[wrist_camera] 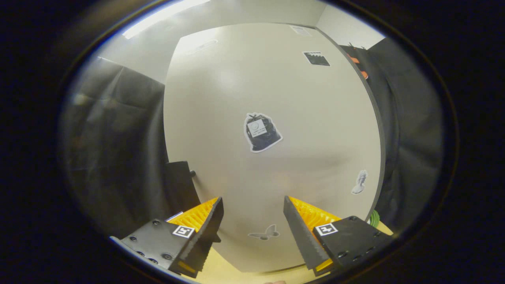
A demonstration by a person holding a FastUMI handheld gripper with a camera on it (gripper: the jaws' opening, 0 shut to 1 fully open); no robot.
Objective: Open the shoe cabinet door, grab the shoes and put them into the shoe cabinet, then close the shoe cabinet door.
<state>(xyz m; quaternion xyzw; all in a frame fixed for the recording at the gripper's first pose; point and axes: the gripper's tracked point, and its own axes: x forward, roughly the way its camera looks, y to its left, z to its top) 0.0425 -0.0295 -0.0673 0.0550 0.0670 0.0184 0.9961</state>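
A pale shoe cabinet door [272,118] stands shut before the gripper [253,205], flanked by black cloth walls [114,150] and standing on a light wood floor [225,272]. The 2 fingers are spread apart, holding nothing. Stickers dot the door: a black bag [261,132], a butterfly [264,232] between the fingers.

Gripper [253,211]: screwed plates, square markers, seemingly.
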